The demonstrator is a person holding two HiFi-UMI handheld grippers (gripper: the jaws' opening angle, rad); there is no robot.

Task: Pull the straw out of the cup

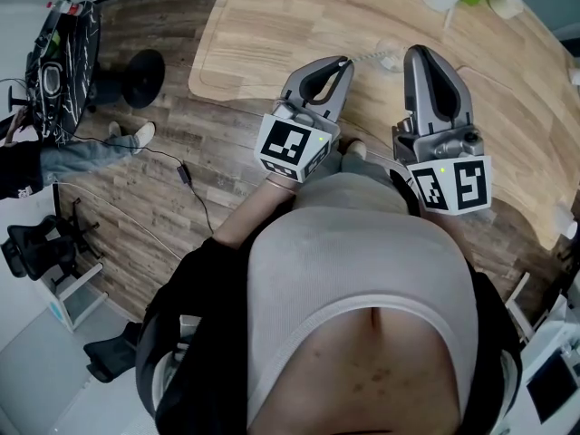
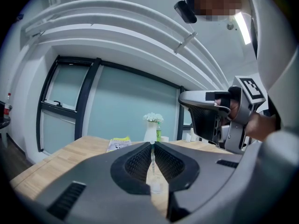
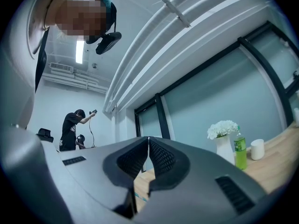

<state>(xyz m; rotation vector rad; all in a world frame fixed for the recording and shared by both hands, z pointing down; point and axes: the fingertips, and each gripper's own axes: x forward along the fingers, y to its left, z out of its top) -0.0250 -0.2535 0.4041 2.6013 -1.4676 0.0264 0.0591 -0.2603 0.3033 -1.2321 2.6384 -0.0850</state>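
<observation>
A clear cup (image 1: pixel 389 53) stands on the wooden table (image 1: pixel 272 25) just beyond both grippers. A thin clear straw (image 1: pixel 364 57) leans out of it to the left and ends at the tip of my left gripper (image 1: pixel 344 61). In the left gripper view the straw (image 2: pixel 152 158) runs from the closed tips of the left gripper (image 2: pixel 153 143) down to the cup (image 2: pixel 155 187). The left gripper is shut on the straw's end. My right gripper (image 1: pixel 419 53) hovers level just right of the cup; it (image 3: pixel 148 138) is shut with nothing between its fingers.
At the table's far side stand a white vase of flowers (image 2: pixel 152 125), a green bottle (image 2: pixel 159 133), a yellow packet (image 2: pixel 119 144) and a white roll (image 3: pixel 257 149). The rounded table edge (image 1: pixel 201 78) lies to the left above wooden floor with a cable. A person (image 3: pixel 72 127) stands far behind.
</observation>
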